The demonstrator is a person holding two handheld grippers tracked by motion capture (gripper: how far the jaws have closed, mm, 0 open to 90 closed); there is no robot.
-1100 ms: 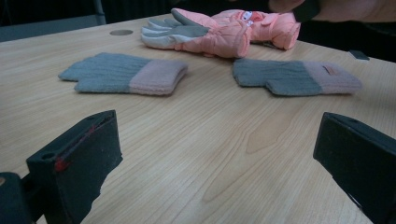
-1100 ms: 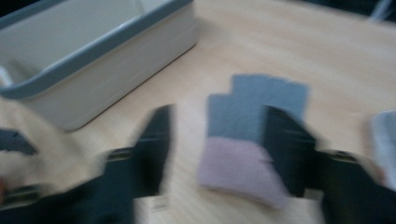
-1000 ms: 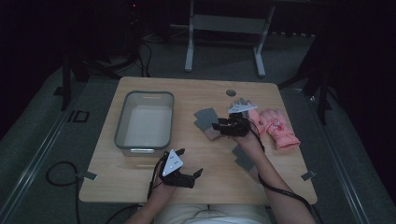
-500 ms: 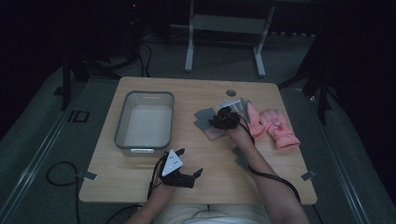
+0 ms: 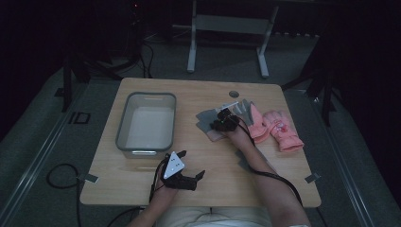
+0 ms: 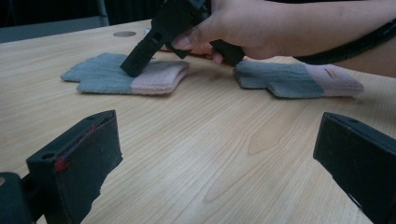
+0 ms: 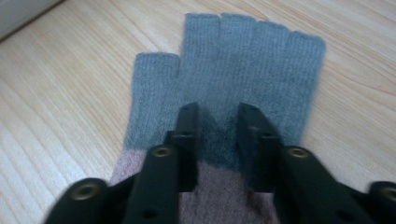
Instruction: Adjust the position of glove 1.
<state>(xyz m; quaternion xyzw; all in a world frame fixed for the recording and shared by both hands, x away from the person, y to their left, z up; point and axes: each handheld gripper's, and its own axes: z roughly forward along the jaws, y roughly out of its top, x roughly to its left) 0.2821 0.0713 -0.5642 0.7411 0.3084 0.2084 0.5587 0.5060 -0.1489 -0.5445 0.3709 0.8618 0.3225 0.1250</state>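
Observation:
A grey fingerless glove with a pink cuff [image 5: 206,117] [image 7: 243,60] [image 6: 107,77] lies flat mid-table. My right gripper [image 5: 219,124] [image 7: 218,126] points down onto it, tips resting where grey meets pink. Its jaws have just been closing and stand a narrow gap apart, with flat glove fabric between them and no visible pinch. In the left gripper view that right gripper [image 6: 135,65] leans on the glove, held by a hand. A matching glove [image 6: 289,79] [image 5: 243,161] lies by the right forearm. My left gripper [image 5: 191,163] [image 6: 219,154] rests open and empty near the front edge.
A clear plastic bin [image 5: 122,124] stands at the left of the table. Two pink padded gloves [image 5: 281,131] lie right of the right hand. A round cable hole [image 5: 234,93] sits near the far edge. A metal stand's legs [image 5: 227,23] rise beyond the table.
The right gripper has moved left and down from beside the pink gloves onto the grey glove. The left gripper has stayed put.

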